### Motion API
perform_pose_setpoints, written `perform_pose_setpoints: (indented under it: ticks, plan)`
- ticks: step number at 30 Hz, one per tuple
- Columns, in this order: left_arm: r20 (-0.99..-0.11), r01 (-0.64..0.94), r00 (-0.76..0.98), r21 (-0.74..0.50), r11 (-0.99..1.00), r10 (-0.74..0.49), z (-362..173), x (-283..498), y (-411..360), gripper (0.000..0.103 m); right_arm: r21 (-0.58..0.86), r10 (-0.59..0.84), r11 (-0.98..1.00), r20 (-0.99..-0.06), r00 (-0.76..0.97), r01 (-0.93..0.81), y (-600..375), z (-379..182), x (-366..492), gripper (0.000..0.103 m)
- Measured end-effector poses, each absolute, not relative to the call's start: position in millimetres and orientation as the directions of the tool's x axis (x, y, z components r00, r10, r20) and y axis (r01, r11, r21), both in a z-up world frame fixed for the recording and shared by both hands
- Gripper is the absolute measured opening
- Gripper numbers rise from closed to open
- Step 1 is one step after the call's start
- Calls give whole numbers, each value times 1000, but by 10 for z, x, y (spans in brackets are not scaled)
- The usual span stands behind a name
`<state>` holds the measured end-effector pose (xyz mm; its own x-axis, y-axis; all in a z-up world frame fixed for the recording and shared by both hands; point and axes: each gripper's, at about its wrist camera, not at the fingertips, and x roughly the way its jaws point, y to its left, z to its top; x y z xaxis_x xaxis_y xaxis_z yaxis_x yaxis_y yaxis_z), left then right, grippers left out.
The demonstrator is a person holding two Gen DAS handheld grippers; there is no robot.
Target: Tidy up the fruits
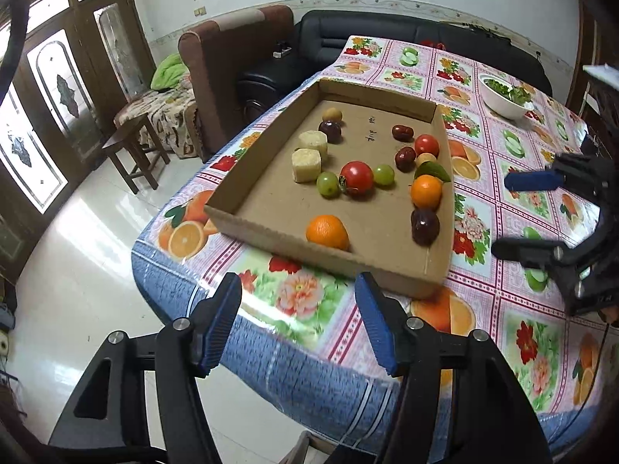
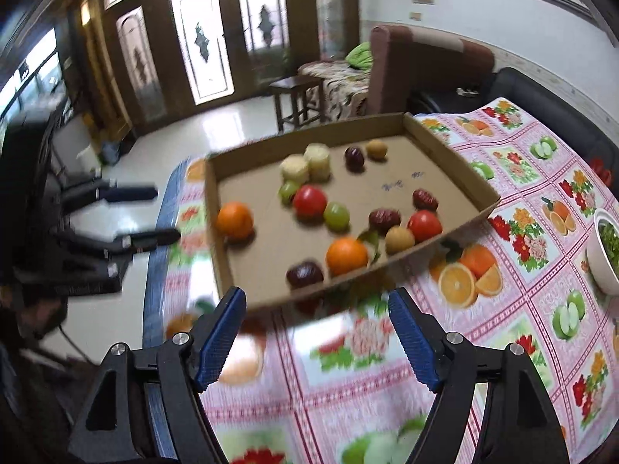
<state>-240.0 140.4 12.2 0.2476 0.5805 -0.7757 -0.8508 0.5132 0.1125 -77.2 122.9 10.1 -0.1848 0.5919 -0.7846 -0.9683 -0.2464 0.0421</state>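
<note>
Covering the table, a fruit-and-flower oilcloth (image 1: 499, 189) carries the shallow cardboard tray (image 1: 425, 286) of fruits (image 1: 356, 178) and a white bowl of greens (image 1: 506, 94). Both left gripper (image 1: 298, 324) and right gripper (image 2: 317, 336) stand spread, empty, over the tablecloth; glossy white floor, wooden doors (image 2: 201, 38), sofas behind.

The left gripper (image 1: 298, 321) points forward and downward, its blue-padded jaws spread apart with nothing between them. The right gripper (image 2: 317, 338) is angled down likewise, jaws spread wide and empty. Each gripper appears at the edge of the other's wrist view, well apart.
</note>
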Motion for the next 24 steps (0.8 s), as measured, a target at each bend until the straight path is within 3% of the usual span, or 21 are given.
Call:
perform_pose_setpoints:
  ticks: [24]
  plan:
    - [-749, -857, 256, 116, 502, 611, 284, -2571, 1154, 60, -35, 527, -389, -828, -191, -920, 969, 34, -1087, 78]
